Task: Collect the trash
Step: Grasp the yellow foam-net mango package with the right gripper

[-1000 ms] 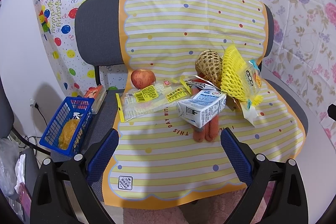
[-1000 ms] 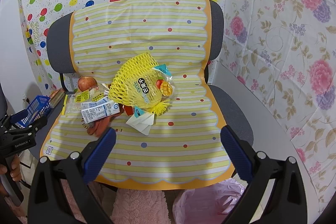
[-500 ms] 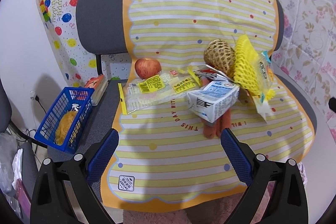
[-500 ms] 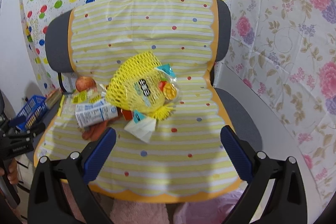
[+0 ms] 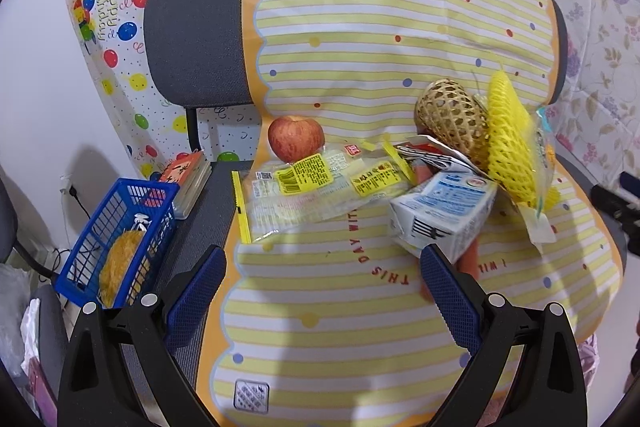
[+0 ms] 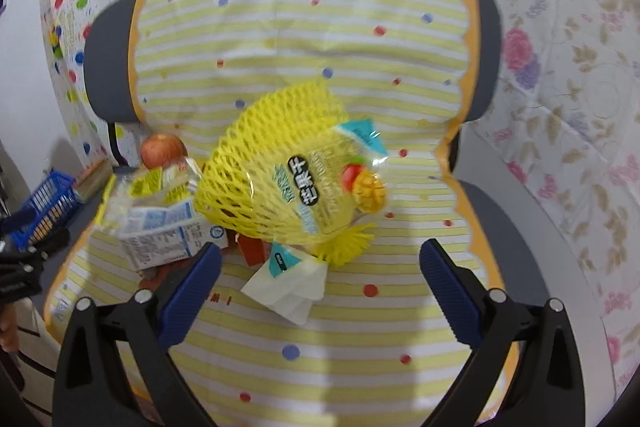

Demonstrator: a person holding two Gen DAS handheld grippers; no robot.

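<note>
While both grippers hang over the chair seat with its striped yellow cover (image 5: 332, 315), the trash lies in one heap on that cover, and I describe it from the apple (image 5: 295, 143).

Left of the apple, off the cover, stands a blue basket (image 5: 120, 239). Just right of the apple lies a clear wrapper (image 5: 312, 195) with yellow labels, then the milk carton (image 5: 444, 215), then a woven ball (image 5: 452, 119) and the yellow foam net (image 6: 260, 179) with a mango snack bag (image 6: 344, 187).

The left gripper (image 5: 322, 287) has its fingers wide apart and empty; the carton lies ahead and to their right. The right gripper (image 6: 320, 283) has fingers apart but closing a little, with nothing pressed; a white tissue packet (image 6: 288, 287) is between them, and the net just ahead. The net's long axis runs obliquely, from upper left to lower right. I judge the right hand is nearer to it.
</note>
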